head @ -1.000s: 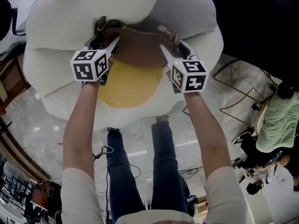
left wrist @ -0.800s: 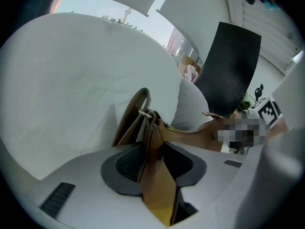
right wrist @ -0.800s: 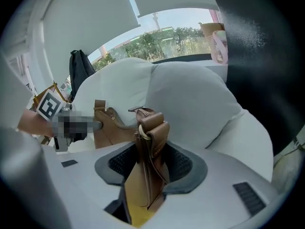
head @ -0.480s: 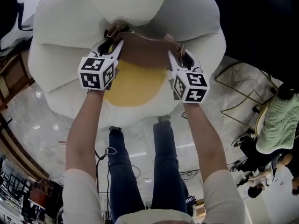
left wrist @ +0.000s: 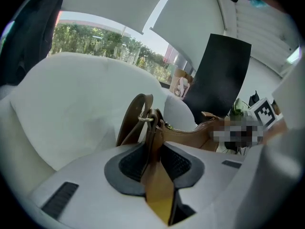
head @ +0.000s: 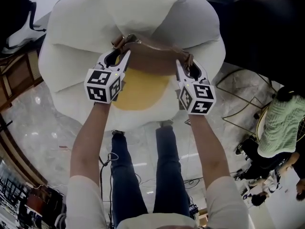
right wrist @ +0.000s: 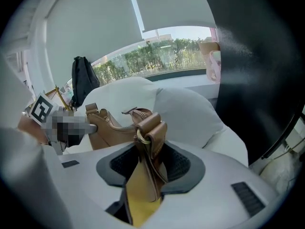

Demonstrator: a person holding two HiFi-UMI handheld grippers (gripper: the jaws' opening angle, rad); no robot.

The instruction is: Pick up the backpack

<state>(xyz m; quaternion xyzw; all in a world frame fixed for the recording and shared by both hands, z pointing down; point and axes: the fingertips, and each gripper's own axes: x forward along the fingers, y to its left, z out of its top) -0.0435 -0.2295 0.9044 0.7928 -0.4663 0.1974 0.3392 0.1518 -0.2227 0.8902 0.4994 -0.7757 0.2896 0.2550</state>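
Backpack [head: 152,61], brown leather, against white cushions [head: 143,13]

backpack [head: 152,58] over the seat [head: 71,56]

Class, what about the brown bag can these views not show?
Head view: underside of the brown bag and whether it clears the white cushion; the bag hides both.
Gripper views: bag below the closing jaws of the left gripper and right gripper, pinched on its ends; their bodies hide it.
Opposite gripper: under a mosaic patch.
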